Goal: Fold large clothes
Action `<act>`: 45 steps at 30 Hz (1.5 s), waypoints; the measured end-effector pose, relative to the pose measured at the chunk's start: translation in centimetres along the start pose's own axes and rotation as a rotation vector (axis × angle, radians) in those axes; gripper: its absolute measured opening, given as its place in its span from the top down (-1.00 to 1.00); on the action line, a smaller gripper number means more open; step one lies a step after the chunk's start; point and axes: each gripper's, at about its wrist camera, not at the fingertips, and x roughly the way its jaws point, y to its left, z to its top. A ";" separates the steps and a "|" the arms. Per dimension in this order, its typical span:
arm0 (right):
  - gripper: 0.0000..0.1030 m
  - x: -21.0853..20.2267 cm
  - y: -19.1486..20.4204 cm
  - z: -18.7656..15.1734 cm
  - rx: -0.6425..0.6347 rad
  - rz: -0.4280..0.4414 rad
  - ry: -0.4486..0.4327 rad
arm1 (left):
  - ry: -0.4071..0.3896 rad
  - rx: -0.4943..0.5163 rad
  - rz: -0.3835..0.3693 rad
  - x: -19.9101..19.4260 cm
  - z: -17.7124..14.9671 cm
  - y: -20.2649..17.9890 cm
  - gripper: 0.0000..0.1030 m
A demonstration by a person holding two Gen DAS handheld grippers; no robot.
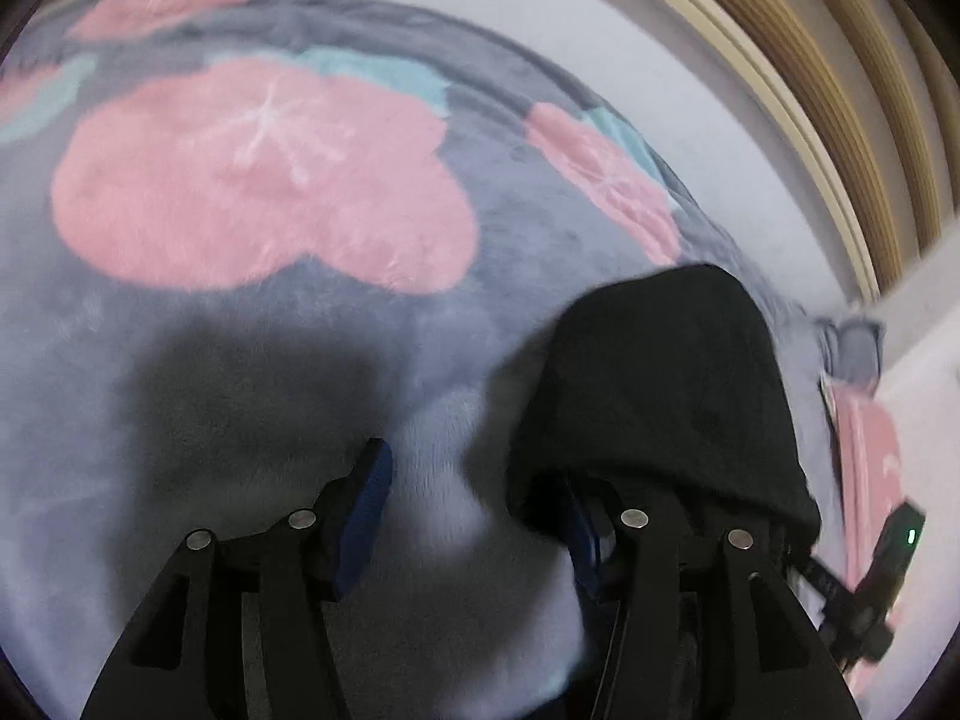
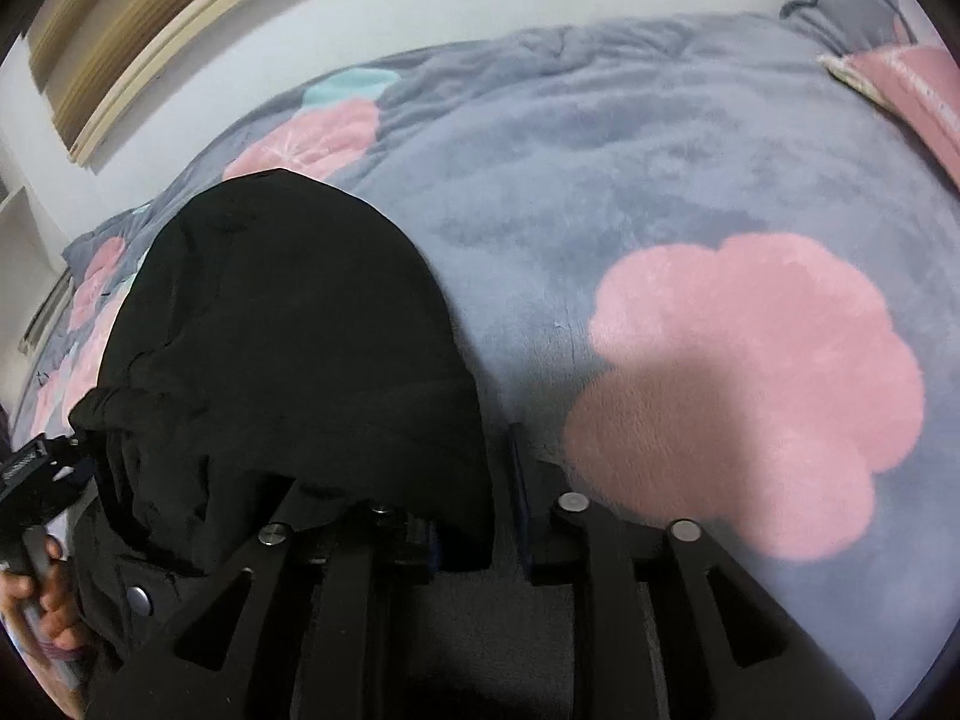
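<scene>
I have a black garment (image 1: 660, 396) bunched low over the bed, on a grey blanket (image 1: 252, 360) printed with pink flowers, and both my claws are at its near edge. My left claw (image 1: 474, 516) stands about half spread: the dark cloth is draped over its right finger (image 1: 585, 540), while the left finger (image 1: 366, 504) is bare over the blanket, so I cannot tell whether it truly pinches anything. My right claw (image 2: 474, 516) is drawn much narrower, and the garment (image 2: 288, 348) covers its left finger (image 2: 420, 540); it looks clenched on the hem, though the cloth hides the pads.

I judge this to be an early step: gathering an edge so the piece can be spread out or doubled over. Next I should make sure of both grips, then draw the two claws apart to pull the edge taut before laying the fabric flat on the bed.
</scene>
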 end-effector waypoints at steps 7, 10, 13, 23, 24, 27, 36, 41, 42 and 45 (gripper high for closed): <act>-0.22 -6.5 2.5 -0.4 -0.165 0.047 -0.004 | -0.050 0.098 -0.297 -7.6 1.4 -1.1 -0.49; -0.27 -8.7 3.5 0.4 -0.210 0.077 -0.028 | -0.105 0.076 -0.259 -7.2 2.5 -2.1 -0.52; -0.34 -9.2 4.7 1.6 -0.261 0.053 -0.088 | -0.131 0.062 -0.198 -4.6 3.5 -2.4 -0.52; -0.41 1.4 -0.9 5.3 0.016 0.241 0.051 | 0.007 -0.063 -0.411 3.2 2.3 1.8 -0.52; -0.41 2.4 -1.1 4.7 0.023 0.289 0.069 | 0.019 -0.034 -0.416 3.3 2.2 1.2 -0.52; -0.32 2.7 -0.5 3.9 -0.020 0.328 0.055 | 0.043 0.054 -0.391 4.1 1.8 -0.5 -0.22; 0.41 0.7 3.9 2.6 -0.266 0.189 -0.055 | -0.033 0.236 -0.286 2.5 0.8 -3.1 0.63; 0.66 -1.3 4.8 2.0 -0.313 0.103 -0.062 | -0.103 0.320 -0.214 1.1 -0.3 -4.5 0.65; 0.67 -2.8 4.9 2.0 -0.321 0.100 -0.077 | -0.110 0.334 -0.195 0.7 -0.6 -4.9 0.65; 0.71 -7.4 5.5 1.8 -0.374 0.086 -0.122 | -0.132 0.425 -0.164 -2.1 -1.9 -7.1 0.70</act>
